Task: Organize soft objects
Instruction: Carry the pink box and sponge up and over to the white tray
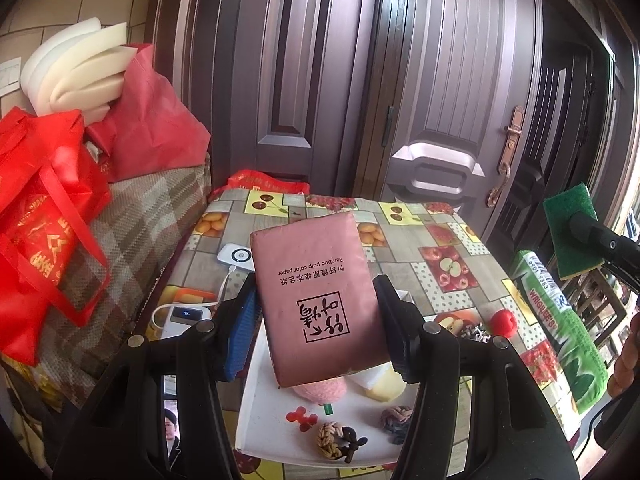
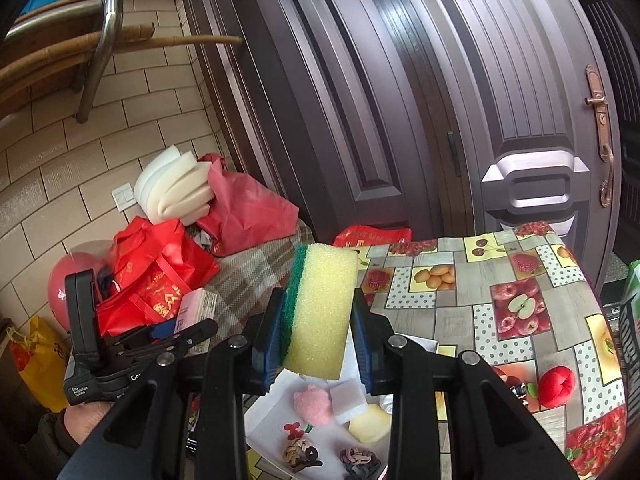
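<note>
My left gripper (image 1: 316, 320) is shut on a pink tissue pack (image 1: 316, 292) with black print, held above a white tray (image 1: 272, 412). The tray holds a pink fluffy toy (image 1: 320, 392), a yellow and white sponge piece (image 1: 384, 386) and braided hair ties (image 1: 332, 438). In the right wrist view my right gripper (image 2: 316, 324) is shut on a yellow sponge with a green scrub side (image 2: 320, 312), above the same white tray (image 2: 264, 420). That sponge (image 1: 570, 232) also shows at the right edge of the left wrist view. The left gripper with the tissue pack (image 2: 198, 308) appears at the left of the right wrist view.
The table has a fruit-print cloth (image 1: 440, 240). A red tomato-like toy (image 2: 556, 386) lies on it. A power bank (image 1: 184, 318) and a white device (image 1: 236, 258) sit left of the tray. Red bags (image 1: 44, 216) and white foam pieces (image 1: 76, 76) pile at left. A green packet (image 1: 568, 328) lies right.
</note>
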Tool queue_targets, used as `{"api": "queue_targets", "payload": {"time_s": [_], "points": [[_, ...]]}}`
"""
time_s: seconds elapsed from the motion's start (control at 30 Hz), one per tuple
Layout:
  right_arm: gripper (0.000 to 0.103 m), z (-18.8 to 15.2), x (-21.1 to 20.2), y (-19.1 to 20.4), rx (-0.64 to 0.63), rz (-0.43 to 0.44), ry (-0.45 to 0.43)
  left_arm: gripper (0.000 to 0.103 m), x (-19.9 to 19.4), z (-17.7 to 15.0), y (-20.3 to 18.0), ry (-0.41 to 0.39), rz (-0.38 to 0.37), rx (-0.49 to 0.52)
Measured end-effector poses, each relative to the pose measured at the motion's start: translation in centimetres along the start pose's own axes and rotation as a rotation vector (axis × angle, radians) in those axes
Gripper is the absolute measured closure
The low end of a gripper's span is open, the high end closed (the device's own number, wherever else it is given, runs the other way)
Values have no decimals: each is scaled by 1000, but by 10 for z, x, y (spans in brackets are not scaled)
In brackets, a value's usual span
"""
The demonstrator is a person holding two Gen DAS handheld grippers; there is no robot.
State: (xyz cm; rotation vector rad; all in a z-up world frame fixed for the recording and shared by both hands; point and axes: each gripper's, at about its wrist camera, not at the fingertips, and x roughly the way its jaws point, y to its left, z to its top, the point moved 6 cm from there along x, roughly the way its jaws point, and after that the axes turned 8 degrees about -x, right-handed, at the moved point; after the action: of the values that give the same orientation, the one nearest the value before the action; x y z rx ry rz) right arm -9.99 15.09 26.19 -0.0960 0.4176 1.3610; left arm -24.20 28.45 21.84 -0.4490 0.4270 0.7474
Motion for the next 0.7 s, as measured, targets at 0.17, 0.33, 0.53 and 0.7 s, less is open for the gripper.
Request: {"api": "queue_targets", "payload": {"time_s": [0.17,0.33,0.53,0.7], "points": [[72,-11,25,1,-10,9,55,47,20,-7,1,38,1,2],[72,-40,72,-2,-3,23,177,47,64,-34,17,163,3,-56],[72,-109,144,-14,-10,-2,411,47,115,-90,38,341,25,-95],[70,-140,182,-19,-8,1,498,46,138,-117,34,426,10,-89]]}}
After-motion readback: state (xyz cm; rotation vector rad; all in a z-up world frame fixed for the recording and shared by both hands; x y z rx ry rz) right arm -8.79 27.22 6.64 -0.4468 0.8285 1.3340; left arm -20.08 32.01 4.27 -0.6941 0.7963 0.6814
